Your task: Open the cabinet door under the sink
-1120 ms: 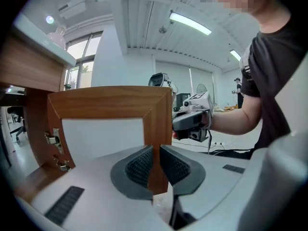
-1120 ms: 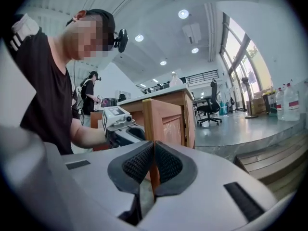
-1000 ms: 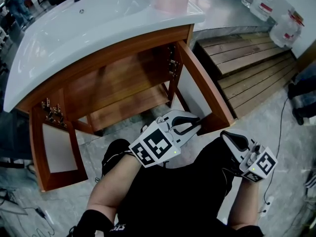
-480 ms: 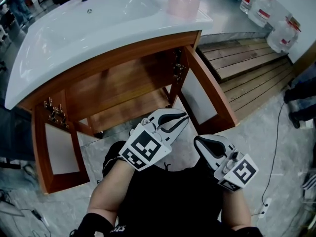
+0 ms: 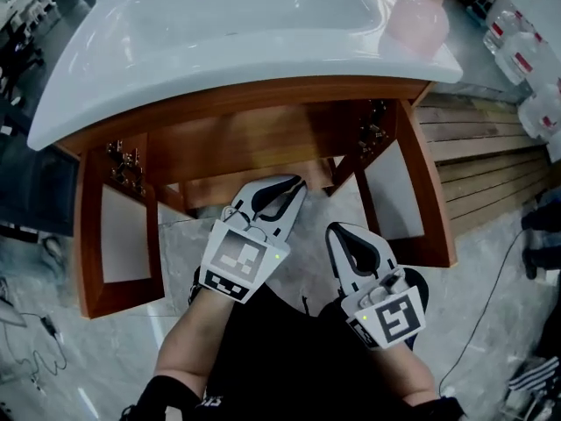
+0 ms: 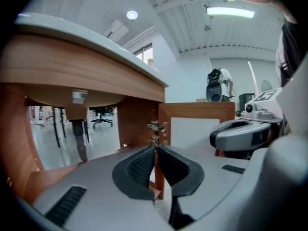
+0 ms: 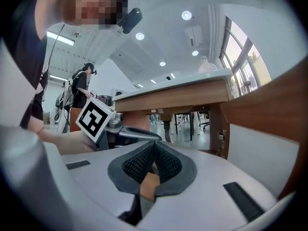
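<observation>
The left door point(image 5: 114, 235) and right door point(image 5: 412, 191) under the sink point(image 5: 219, 33) stand wide open, so the left gripper point(image 5: 294, 184), whose jaws have just been closing together, and the closed right gripper point(image 5: 337, 231) hold nothing

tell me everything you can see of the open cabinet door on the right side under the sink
The right door is a reddish-brown wood frame around a pale, whitish inset panel. It stands upright and swung wide open, jutting out from the cabinet toward the person. Metal hinges carry it at the cabinet's right front post. Its lower edge is close to the grey floor; whether it clears it cannot be told. Nothing else touches it.
</observation>
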`<state>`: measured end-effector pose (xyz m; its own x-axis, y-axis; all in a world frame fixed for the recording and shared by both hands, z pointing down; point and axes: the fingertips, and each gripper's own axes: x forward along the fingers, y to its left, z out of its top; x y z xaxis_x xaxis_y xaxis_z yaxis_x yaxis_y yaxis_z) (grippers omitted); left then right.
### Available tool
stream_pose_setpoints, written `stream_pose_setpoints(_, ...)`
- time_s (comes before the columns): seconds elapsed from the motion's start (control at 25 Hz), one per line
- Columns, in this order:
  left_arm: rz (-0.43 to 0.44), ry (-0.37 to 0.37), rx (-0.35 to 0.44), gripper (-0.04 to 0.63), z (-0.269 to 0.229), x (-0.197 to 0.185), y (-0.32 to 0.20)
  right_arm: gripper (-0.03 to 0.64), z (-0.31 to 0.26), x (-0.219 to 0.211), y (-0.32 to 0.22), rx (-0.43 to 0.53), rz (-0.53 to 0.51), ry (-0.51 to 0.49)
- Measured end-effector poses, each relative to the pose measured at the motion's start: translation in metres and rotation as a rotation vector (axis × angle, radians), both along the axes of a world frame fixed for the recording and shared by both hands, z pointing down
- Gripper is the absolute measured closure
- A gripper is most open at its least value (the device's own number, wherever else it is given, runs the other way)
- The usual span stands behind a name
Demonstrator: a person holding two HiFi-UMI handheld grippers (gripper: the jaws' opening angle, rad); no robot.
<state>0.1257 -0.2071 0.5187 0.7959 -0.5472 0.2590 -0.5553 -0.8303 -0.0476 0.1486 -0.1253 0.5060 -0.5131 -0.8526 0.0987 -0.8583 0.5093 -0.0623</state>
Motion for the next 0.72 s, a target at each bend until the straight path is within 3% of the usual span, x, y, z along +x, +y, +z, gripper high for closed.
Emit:
stream_pose_setpoints(0.08, -0.066, 0.014, -0.027, 0.56, -0.012, -0.01, -0.005, 0.603, -0.02, -0.005, -0.008, 0.028, 0.0, 0.007)
stream_pose_setpoints(0.16, -0.076, 0.012, -0.058, 0.56, -0.033, -0.011, -0.002, 0.603, -0.05, -0.009, -0.013, 0.046, -0.015, 0.006)
stream_pose_setpoints(0.32, -0.07, -0.027, -0.126, 0.56, -0.082, -0.01, 0.017, 0.603, -0.102, 0.003, -0.007, -0.046, -0.023, -0.044)
stream_pose_setpoints(0.48, -0.119, -0.03, -0.145, 0.56, -0.155, -0.018, 0.031, 0.604, -0.159, 0.024, 0.006, -0.158, -0.005, -0.033)
stream_pose_setpoints(0.72, -0.182, -0.021, -0.199, 0.56, -0.267, -0.032, 0.056, 0.604, -0.273, 0.018, 0.017, -0.213, -0.038, -0.026)
